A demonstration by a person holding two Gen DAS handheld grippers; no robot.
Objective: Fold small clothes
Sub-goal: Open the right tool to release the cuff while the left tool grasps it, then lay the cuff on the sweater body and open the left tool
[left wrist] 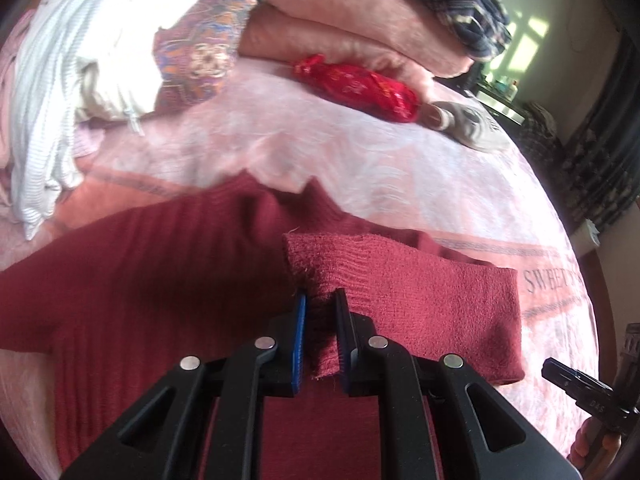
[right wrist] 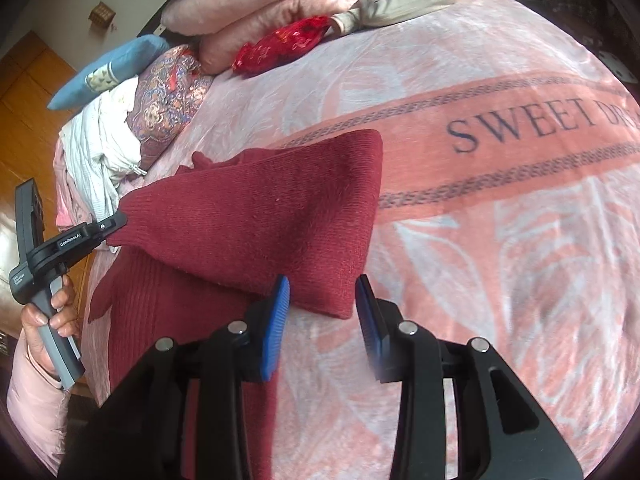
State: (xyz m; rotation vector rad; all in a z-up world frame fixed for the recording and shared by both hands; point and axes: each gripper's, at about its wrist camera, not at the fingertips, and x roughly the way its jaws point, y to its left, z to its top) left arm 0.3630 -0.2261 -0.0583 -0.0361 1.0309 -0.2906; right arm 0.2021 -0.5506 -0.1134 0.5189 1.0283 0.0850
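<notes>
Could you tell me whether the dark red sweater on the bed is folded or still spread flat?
Partly folded: the left hand-held gripper pinches an edge of the dark red sweater, a flap lifted over its body.

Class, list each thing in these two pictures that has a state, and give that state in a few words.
Left gripper: shut on the sweater's edge.
Right gripper: open, at the fold's corner.
Red sweater: partly folded, one flap lifted.
Pink blankets: folded, stacked.
Red pouch: tied shut.
White garment: crumpled, unfolded.
</notes>
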